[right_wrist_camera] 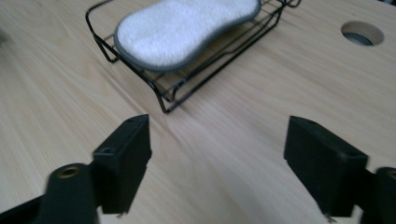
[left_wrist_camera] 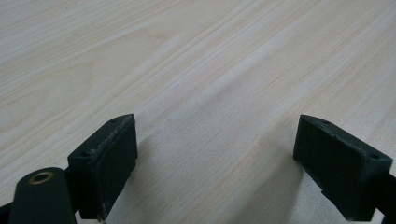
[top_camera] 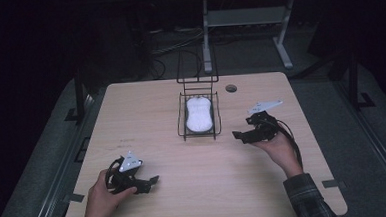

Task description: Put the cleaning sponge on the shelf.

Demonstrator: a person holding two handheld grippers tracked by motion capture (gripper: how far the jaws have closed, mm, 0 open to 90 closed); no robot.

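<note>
Right claw agape, empty, near wire rack holding white sponge; left claw agape.

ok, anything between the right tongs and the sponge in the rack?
Just the wire rack's low rim. The right tongs stand open and empty over bare table, and the white sponge lies uncovered in the rack.

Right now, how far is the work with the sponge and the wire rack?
Done, as it looks: the white sponge lies flat in the wire rack. In hand: nothing; the right gripper stands beside the rack, jaws open and empty. The left gripper rests open over bare table. Left: apparently only drawing the hands back.
</note>
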